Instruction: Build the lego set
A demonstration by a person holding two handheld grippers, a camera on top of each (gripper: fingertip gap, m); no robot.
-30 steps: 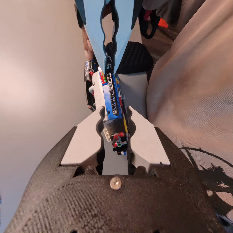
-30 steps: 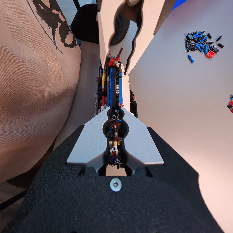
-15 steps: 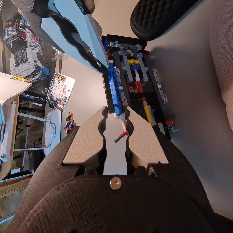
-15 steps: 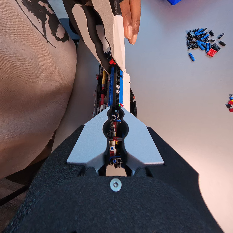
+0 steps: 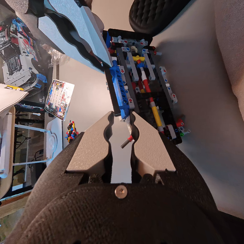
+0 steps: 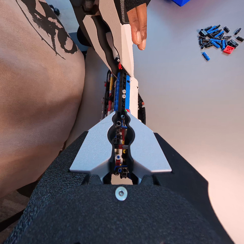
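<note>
Gripping the chassis (image 6: 120, 100) edge-on, the right gripper (image 6: 121, 114) has its grey fingers (image 6: 97, 142) closed to a narrow slot, with beams and pins packed between the scalloped pads. At the opposite end the left gripper (image 5: 122, 113) pinches the blue holed beam (image 5: 120, 91) at its fingertips. The model sits between both tools above the pale table (image 6: 184, 105), its underside facing the left camera. Loose blue and black pins (image 6: 216, 38) lie well apart on the table.

A hobby desk: a pale surface (image 5: 89, 92) with a set box (image 5: 19, 52), sticker sheet (image 5: 59, 99) and loose pins (image 6: 216, 38).
</note>
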